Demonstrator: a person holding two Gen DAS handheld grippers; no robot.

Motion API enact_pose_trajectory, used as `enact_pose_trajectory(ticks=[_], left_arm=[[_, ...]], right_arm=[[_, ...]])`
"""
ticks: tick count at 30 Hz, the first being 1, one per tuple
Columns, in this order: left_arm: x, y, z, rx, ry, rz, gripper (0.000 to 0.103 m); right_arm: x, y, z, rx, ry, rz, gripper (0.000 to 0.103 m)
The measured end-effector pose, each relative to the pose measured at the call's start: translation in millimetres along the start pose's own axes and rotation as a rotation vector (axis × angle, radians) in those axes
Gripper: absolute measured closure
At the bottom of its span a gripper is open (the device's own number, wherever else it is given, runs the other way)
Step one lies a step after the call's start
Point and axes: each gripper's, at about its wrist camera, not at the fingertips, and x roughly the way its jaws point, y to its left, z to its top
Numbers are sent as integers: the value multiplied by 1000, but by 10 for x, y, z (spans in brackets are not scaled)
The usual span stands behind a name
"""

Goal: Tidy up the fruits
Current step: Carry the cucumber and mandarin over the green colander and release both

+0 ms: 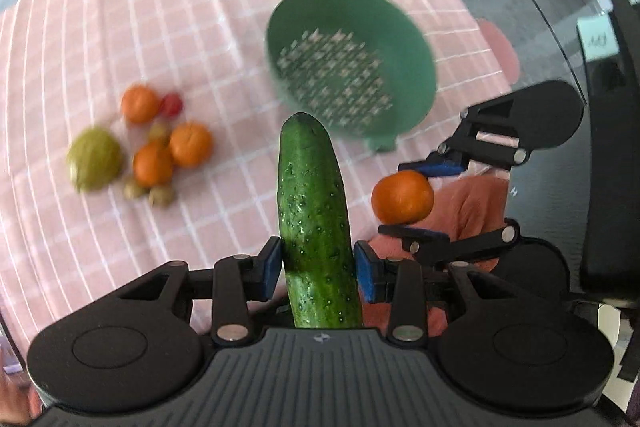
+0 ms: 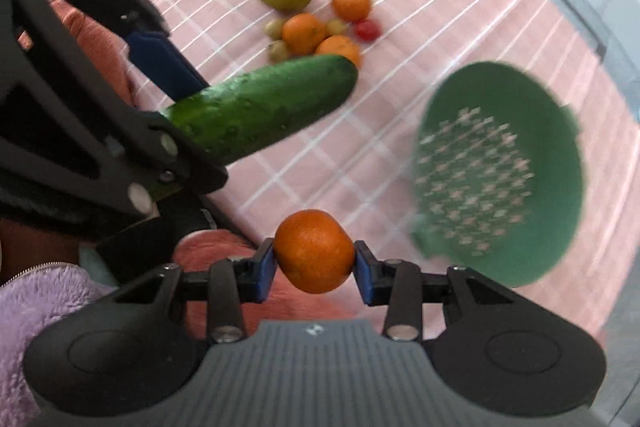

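My left gripper (image 1: 316,269) is shut on a green cucumber (image 1: 312,219), held above the pink checked cloth and pointing toward the green colander (image 1: 420,43). My right gripper (image 2: 315,269) is shut on an orange (image 2: 314,251), held above the table's near edge. In the left wrist view the right gripper (image 1: 416,203) with its orange (image 1: 402,195) is to the right. In the right wrist view the cucumber (image 2: 264,107) and left gripper are at the left, and the colander (image 2: 560,155), holding no fruit, is at the right.
A pile of fruit lies on the cloth (image 1: 160,7): a yellow-green fruit (image 1: 94,159), oranges (image 1: 190,143), a red tomato (image 1: 173,104) and small brownish fruits (image 1: 162,195). The pile also shows in the right wrist view (image 2: 304,33). A black chair (image 1: 616,147) stands at the right.
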Motion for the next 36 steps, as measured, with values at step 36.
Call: enact_pose_trajectory(ticks=[36], left_arm=[[1203,-144,1288,199,49,46,61]], right_arm=[[1021,-1433,181,34,27,41,65]])
